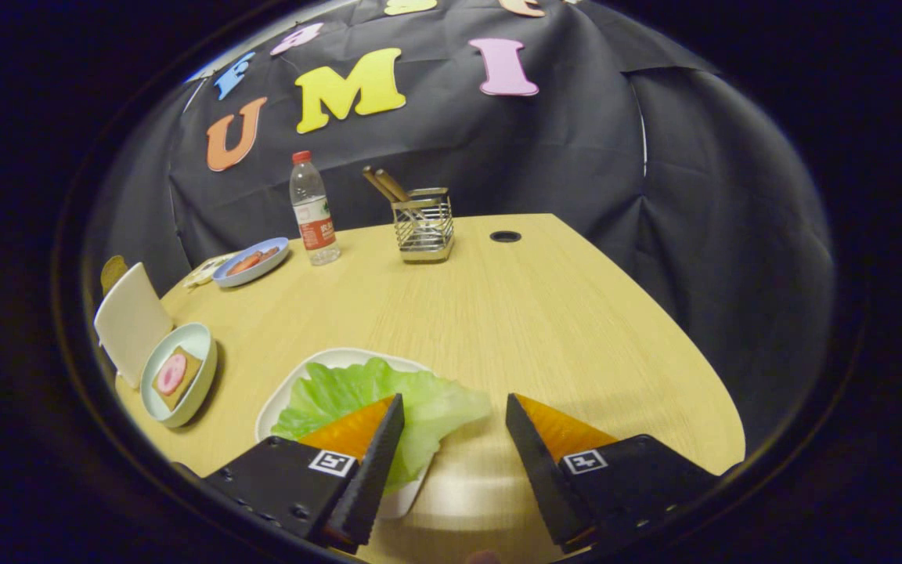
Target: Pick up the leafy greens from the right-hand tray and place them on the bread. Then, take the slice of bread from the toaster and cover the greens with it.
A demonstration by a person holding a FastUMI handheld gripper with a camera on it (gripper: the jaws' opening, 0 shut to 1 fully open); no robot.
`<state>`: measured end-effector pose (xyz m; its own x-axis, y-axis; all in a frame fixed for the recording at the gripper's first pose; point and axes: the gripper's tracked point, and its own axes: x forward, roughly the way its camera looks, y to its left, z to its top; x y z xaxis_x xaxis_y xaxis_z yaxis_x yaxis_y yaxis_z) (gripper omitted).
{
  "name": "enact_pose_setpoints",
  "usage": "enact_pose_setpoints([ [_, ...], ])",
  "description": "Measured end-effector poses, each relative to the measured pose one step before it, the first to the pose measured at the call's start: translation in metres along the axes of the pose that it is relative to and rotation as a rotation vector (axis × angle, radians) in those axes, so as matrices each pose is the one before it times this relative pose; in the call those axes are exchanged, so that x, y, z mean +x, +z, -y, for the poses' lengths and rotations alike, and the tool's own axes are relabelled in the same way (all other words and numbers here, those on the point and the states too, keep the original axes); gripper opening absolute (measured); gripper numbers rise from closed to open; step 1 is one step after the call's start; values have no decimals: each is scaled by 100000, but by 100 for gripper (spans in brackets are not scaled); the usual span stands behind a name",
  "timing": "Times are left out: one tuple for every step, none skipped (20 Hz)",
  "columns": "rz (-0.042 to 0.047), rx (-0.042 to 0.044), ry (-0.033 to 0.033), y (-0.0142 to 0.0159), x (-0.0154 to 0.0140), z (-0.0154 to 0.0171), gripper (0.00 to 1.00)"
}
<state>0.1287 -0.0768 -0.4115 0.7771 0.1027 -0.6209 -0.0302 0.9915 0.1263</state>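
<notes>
A: What does the surface look like?

B: A pale wooden table (498,313) with a rounded edge and a round cable hole (505,236) near the far side, black cloth hanging behind it.

A: And the containers?

B: Nearest, a white tray (294,392) holds the leafy greens (420,399), one leaf spilling past the tray's right rim. Left of it, a pale green bowl (200,376) carries a slice of bread (185,376) with a pink round piece on top. Just behind that bowl stands a white toaster (130,321). Farther back sit a blue plate (251,262) with reddish food, a water bottle (313,210), and a wire holder (423,227) with brown sticks.

A: The gripper (455,411)?

B: Its fingers are spread wide, gripping nothing. The left finger lies over the greens; the right one is above bare table, and the leaf's tip reaches into the gap between them.
</notes>
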Motion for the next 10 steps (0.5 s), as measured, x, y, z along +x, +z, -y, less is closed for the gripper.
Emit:
enact_pose_setpoints([
  [-879, -112, 681, -375, 268, -318, 78],
  [-796, -112, -81, -116, 163, -204, 70],
  [173, -237, -63, 64, 154, -35, 63],
  [-228, -623, -1254, 116, -256, -62, 49],
  [-331, -1074, -1415, 3, 212, 98, 36],
  [512, -1192, -731, 207, -93, -64, 28],
  [698, -1034, -545, 242, -177, -33, 28],
  [919, -796, 43, 216, -98, -48, 27],
  [1206, -606, 275, 311, -144, -37, 27],
  [1139, -1399, -1892, 235, -24, 531, 27],
])
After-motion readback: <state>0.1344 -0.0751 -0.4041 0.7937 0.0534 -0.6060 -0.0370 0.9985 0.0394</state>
